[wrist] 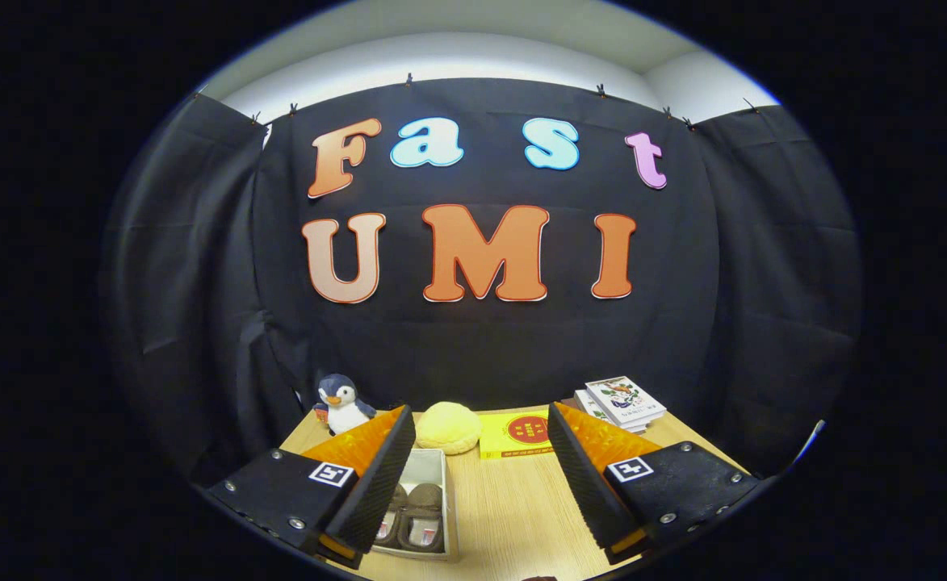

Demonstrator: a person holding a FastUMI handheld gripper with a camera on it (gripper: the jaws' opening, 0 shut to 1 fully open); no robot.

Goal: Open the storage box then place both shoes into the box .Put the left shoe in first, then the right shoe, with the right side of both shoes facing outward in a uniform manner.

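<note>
brown shoes in box; penguin beyond spread, empty tongs.

The site was a staged recording booth set up indoors, not a lived-in room. Black cloth was clipped along its upper edge and hung as a backdrop from nine o'clock round to three o'clock, with a plain pale wall showing above it at twelve o'clock. A light wood-grain table stood before the cloth at six o'clock. Household props were arranged on it: a penguin plush toy at seven o'clock, a yellow cushion-like item, a yellow book, and a stack of books at five o'clock.
</note>
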